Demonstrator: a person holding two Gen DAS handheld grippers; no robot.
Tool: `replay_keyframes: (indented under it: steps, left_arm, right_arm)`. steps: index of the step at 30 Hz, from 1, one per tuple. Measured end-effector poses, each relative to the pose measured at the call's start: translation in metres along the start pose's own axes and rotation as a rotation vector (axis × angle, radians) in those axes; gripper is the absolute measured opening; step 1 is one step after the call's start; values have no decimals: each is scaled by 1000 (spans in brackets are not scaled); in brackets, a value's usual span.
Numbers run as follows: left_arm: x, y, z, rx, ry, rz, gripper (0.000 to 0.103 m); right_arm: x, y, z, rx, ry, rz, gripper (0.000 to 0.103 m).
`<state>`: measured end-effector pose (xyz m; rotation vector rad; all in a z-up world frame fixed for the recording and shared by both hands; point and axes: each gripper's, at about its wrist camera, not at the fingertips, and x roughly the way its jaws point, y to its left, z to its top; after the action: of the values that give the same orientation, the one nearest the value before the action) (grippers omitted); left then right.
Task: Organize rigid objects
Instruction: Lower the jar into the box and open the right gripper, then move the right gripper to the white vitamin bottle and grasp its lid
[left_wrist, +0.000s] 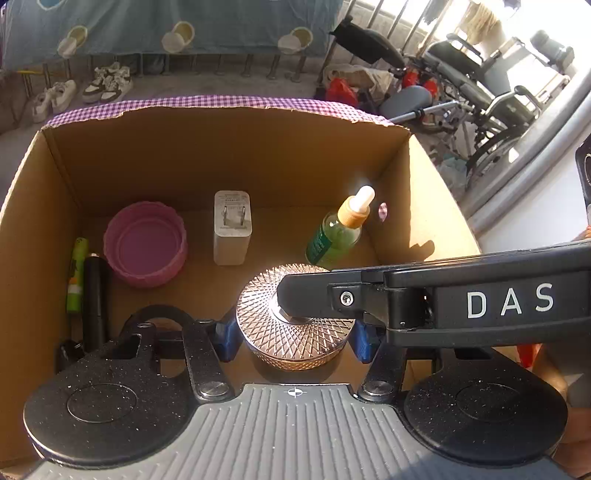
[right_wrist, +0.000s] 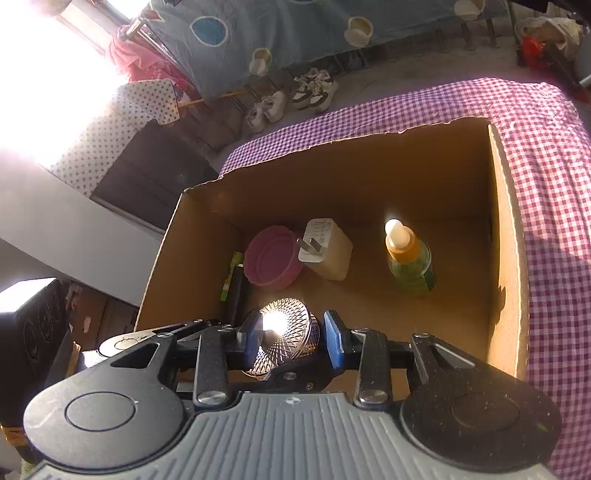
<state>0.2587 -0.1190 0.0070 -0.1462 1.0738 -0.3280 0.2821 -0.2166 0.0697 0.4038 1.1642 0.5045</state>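
Note:
A round rose-gold jar (left_wrist: 295, 325) with a faceted lid sits between the blue pads of my left gripper (left_wrist: 294, 339), which is shut on its sides. It is low in the near part of a cardboard box (left_wrist: 221, 155). My right gripper (left_wrist: 284, 306) reaches in from the right and closes on the knob in the middle of the lid. In the right wrist view the jar (right_wrist: 286, 332) glares in the sun between the blue pads of the right gripper (right_wrist: 291, 339). Whether the jar rests on the box floor I cannot tell.
In the box are a pink bowl (left_wrist: 145, 243), a white charger (left_wrist: 232, 227), a green dropper bottle (left_wrist: 338, 229), and a green tube (left_wrist: 77, 273) and a black tube (left_wrist: 95, 295) by the left wall. The box stands on a purple checked cloth (right_wrist: 546, 184).

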Motion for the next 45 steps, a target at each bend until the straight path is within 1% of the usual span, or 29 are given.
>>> replay_keyframes:
  steps: [3, 6, 9, 13, 16, 19, 21, 23, 24, 25, 27, 29, 32, 34, 36, 38, 40, 43, 45]
  left_arm:
    - [9, 9, 3, -54, 53, -14, 56]
    - [13, 13, 4, -76, 82, -9, 56]
    - [9, 14, 4, -86, 91, -6, 56]
    - [10, 14, 6, -91, 103, 0, 60]
    - [7, 15, 4, -93, 85, -10, 60]
    - [5, 15, 4, -94, 77, -10, 61]
    - [1, 10, 7, -90, 51, -13, 63]
    - [-9, 5, 6, -71, 11, -17, 67]
    - [-15, 3, 5, -60, -6, -16, 73]
    - [-23, -2, 2, -39, -35, -8, 76]
    - [-40, -9, -6, 3, -85, -2, 76]
    - [-57, -14, -15, 26, -125, -7, 78]
    - [-85, -22, -31, 60, -192, -41, 85]
    - [-99, -29, -42, 100, -226, -56, 90]
    - [-109, -39, -51, 146, -257, -58, 93]
    - [-122, -43, -64, 191, -284, -66, 97]
    - [-134, -41, -79, 221, -308, -64, 98]
    - [-145, -34, -98, 235, -330, -54, 99]
    - [-149, -29, -108, 228, -333, -49, 99]
  right_arm:
    - [13, -4, 3, -3, 40, -20, 40]
    - [21, -5, 5, -8, 64, -30, 40]
    - [24, -4, 8, -17, 73, -37, 40]
    - [31, -3, 9, -31, 86, -47, 40]
    - [34, -2, 9, -26, 80, -58, 42]
    - [33, -5, 8, -11, 71, -42, 42]
    - [25, -5, 6, -12, 42, -25, 42]
    - [10, -3, 2, -10, -8, 5, 42]
    - [3, -2, 0, -8, -29, 15, 41]
    - [-7, 0, -4, -4, -61, 27, 41]
    - [-29, 5, -15, -1, -130, 59, 42]
    - [-56, 11, -32, 9, -215, 92, 42]
    - [-93, 17, -64, 26, -334, 140, 44]
    - [-116, 19, -90, 40, -408, 156, 44]
    - [-133, 19, -116, 52, -462, 158, 44]
    - [-143, 21, -140, 66, -496, 155, 45]
    - [-148, 23, -159, 76, -511, 153, 49]
    - [-149, 26, -182, 105, -519, 161, 49]
    - [-147, 27, -191, 121, -510, 174, 49]
